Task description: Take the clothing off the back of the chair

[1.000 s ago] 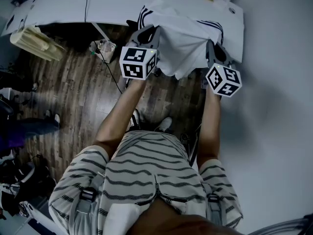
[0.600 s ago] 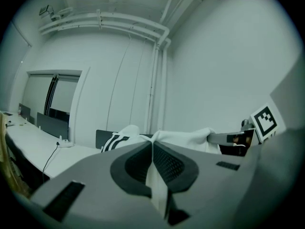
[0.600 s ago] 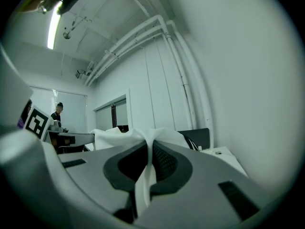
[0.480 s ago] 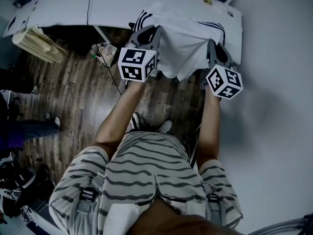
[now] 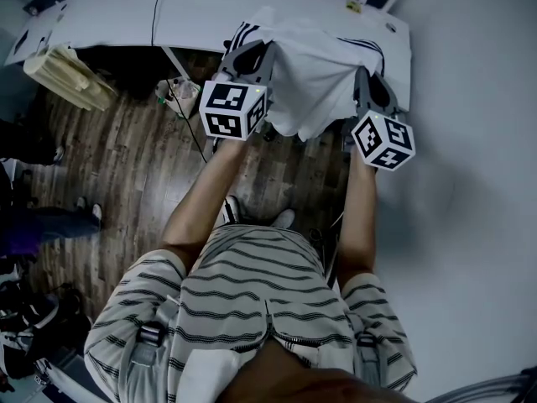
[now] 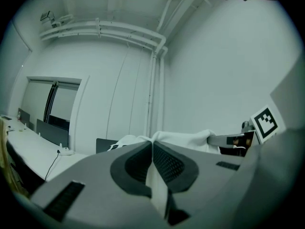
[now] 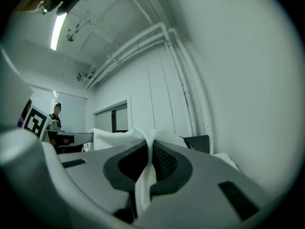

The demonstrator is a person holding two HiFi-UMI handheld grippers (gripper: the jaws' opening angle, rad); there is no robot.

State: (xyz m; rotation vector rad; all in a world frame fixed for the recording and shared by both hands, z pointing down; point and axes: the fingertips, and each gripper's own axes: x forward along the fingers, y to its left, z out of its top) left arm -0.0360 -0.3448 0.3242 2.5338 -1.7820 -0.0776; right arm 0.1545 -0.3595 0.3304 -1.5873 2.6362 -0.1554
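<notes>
A white garment with dark stripes (image 5: 312,70) hangs stretched between my two grippers, in front of the white table. My left gripper (image 5: 254,57) is shut on its left edge and my right gripper (image 5: 367,82) on its right edge. In the left gripper view, white cloth (image 6: 153,175) is pinched between the dark pads, with the garment (image 6: 186,140) bunched beyond. The right gripper view shows a fold of cloth (image 7: 145,175) clamped the same way. Both grippers point level. The hanging cloth hides the chair.
A white table (image 5: 109,19) with a cable (image 5: 153,11) runs across the top. A beige stack (image 5: 67,72) and a small bundle (image 5: 178,86) lie at the left. A bystander's legs (image 5: 42,221) stand at the far left. A pale wall (image 5: 478,158) fills the right.
Both grippers have risen a little and shifted toward the table, carrying the garment with them. Their jaws have stayed clamped on the cloth.
</notes>
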